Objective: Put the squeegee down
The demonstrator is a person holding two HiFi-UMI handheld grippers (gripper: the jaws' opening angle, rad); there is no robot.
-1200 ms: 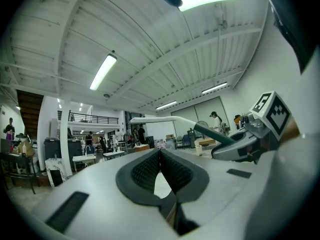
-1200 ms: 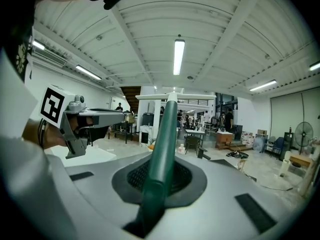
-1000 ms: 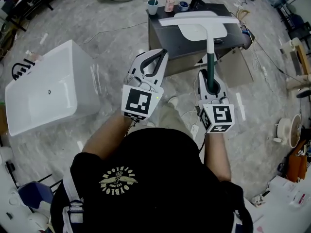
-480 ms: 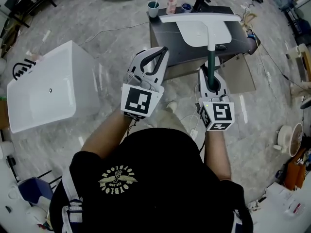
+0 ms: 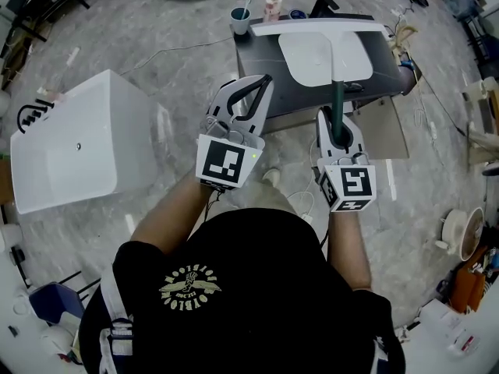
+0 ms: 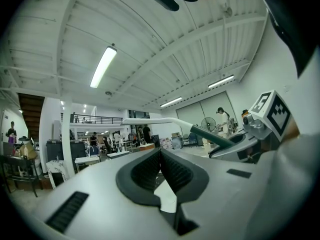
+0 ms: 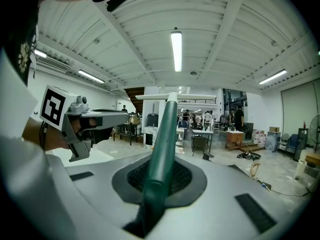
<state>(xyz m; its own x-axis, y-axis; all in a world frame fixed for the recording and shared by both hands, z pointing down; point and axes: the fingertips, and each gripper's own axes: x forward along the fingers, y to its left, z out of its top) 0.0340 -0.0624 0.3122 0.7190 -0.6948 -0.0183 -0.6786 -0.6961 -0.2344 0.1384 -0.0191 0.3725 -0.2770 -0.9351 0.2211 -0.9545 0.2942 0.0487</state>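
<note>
The squeegee has a dark green handle and a long white blade. My right gripper is shut on the handle and holds it pointing away from me, with the blade crosswise above the white basin. In the right gripper view the handle runs up between the jaws to the blade. My left gripper hovers beside it at the same height, shut and empty. In the left gripper view its pads meet, and the squeegee shows to the right.
The basin sits in a dark vanity ahead, which also holds a black faucet, a cup and a bottle. A white bathtub stands on the marble floor at left. Cables and clutter lie at right.
Both grippers and the squeegee have moved forward together toward the vanity. The blade now hangs further over the basin. Neither grip has changed.
</note>
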